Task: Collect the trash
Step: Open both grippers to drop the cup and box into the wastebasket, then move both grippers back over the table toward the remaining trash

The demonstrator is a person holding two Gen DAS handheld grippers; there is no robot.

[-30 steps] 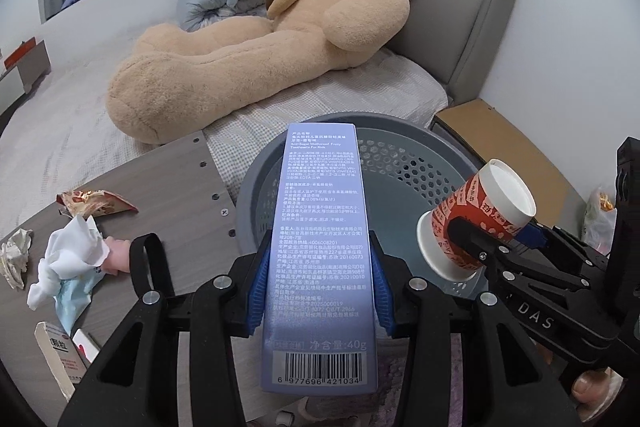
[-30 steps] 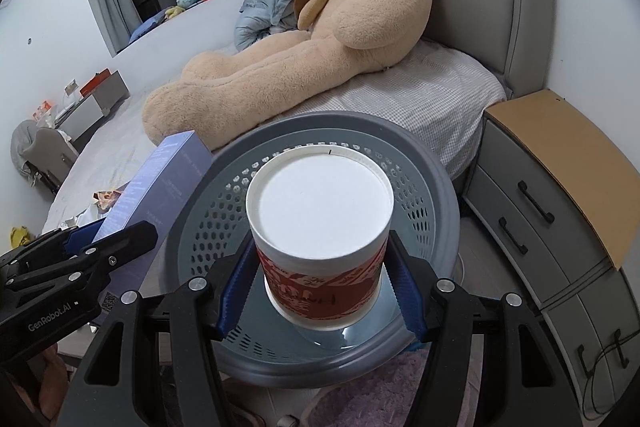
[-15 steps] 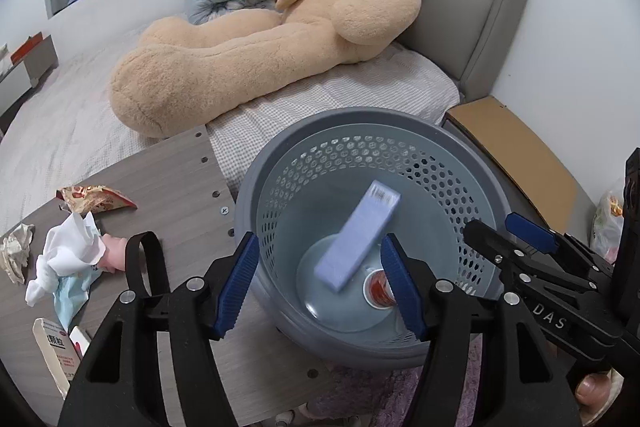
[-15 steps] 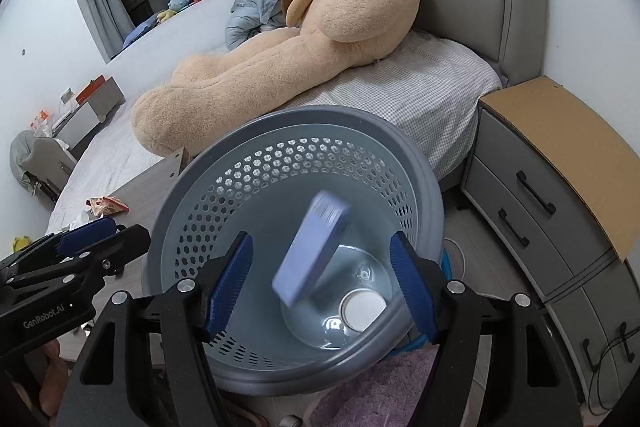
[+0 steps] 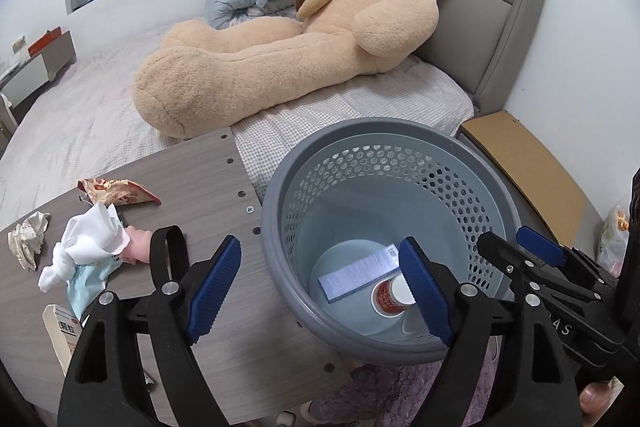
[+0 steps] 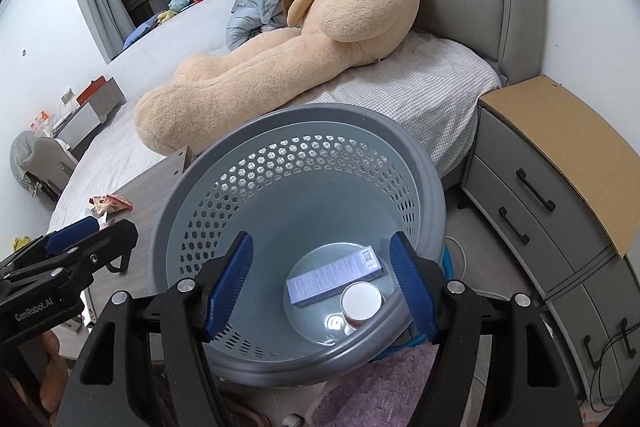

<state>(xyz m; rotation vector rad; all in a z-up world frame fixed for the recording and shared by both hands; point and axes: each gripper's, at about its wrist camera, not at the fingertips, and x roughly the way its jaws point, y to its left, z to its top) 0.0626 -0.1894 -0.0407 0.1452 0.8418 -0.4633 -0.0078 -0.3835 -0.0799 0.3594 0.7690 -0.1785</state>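
Note:
A grey perforated trash basket (image 5: 492, 187) (image 6: 420, 163) stands beside the wooden table (image 5: 200, 179). At its bottom lie a lilac box (image 5: 356, 277) (image 6: 332, 281) and a red paper cup (image 5: 390, 297) (image 6: 362, 303). My left gripper (image 5: 320, 291) is open and empty above the basket's near rim. My right gripper (image 6: 320, 287) is open and empty over the basket. On the table lie a red snack wrapper (image 5: 116, 187), a white tissue (image 5: 90, 243), a crumpled paper (image 5: 28, 237) and a small white box (image 5: 60, 331).
A large teddy bear (image 5: 304, 39) lies on the bed behind the basket. A grey nightstand with a brown top (image 6: 560, 187) stands to the right. A purple rug (image 6: 384, 387) lies under the basket.
Both grippers have opened. The lilac box dropped from the left gripper and the red cup from the right gripper; both now rest at the basket's bottom.

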